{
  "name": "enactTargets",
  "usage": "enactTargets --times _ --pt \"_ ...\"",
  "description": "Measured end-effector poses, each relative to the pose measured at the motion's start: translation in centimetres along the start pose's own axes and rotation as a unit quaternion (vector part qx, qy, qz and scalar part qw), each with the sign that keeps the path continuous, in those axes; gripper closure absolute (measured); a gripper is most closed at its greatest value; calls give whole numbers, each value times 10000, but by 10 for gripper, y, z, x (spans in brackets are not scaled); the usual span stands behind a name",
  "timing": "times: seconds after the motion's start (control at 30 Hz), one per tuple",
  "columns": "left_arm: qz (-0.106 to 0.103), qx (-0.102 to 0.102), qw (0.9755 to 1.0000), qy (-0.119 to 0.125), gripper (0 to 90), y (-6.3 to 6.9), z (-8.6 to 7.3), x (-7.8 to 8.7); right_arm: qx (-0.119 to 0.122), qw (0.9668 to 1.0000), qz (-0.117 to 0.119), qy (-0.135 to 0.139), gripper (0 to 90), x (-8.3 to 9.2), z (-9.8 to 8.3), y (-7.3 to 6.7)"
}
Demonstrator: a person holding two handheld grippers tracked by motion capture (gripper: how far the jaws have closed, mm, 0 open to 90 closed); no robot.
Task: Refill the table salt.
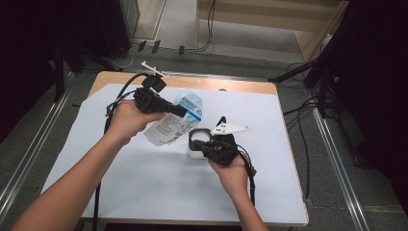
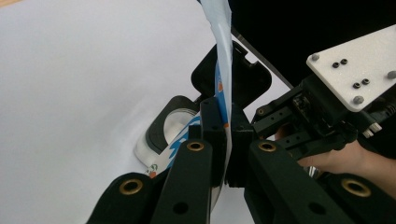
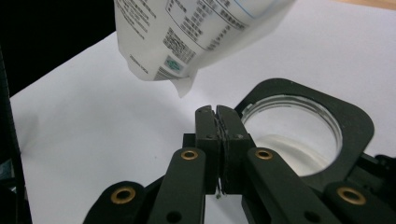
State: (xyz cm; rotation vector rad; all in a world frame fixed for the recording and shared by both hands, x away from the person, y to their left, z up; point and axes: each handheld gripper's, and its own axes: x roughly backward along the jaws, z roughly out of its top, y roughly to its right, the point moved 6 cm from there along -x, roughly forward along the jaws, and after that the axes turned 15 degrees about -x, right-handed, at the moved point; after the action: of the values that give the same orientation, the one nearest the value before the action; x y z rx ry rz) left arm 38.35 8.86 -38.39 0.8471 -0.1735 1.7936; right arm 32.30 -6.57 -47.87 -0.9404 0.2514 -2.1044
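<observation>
While clamped, pouch (image 2: 223,79) rises from left claw (image 2: 223,135).

Grey floor (image 1: 48,144), wooden cabinet (image 1: 269,19), dark surroundings.

The left forearm (image 1: 72,185) is brought in from the lower left corner and is angled toward one o'clock. The left hand (image 1: 129,120) is wrapped around the left gripper (image 1: 177,110), which is pointed toward three o'clock, its jaws clamped together. The right forearm (image 1: 250,211) is raised from six o'clock. The right gripper (image 1: 201,144) is cradled in the right hand (image 1: 233,168), aimed toward ten o'clock, its jaws pressed shut.
</observation>
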Motion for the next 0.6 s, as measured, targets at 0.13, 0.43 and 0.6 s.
enactTargets --times 0.13,0.43,0.6 --pt "18 -1 10000 70 900 -4 -3 3 -32 10000 59 -30 871 5 -2 4" --pt "127 62 9999 73 900 -16 -15 11 -18 9999 93 -53 828 15 -12 5" --pt "200 164 9996 116 900 -26 -21 17 27 9999 101 -67 799 18 -17 6"
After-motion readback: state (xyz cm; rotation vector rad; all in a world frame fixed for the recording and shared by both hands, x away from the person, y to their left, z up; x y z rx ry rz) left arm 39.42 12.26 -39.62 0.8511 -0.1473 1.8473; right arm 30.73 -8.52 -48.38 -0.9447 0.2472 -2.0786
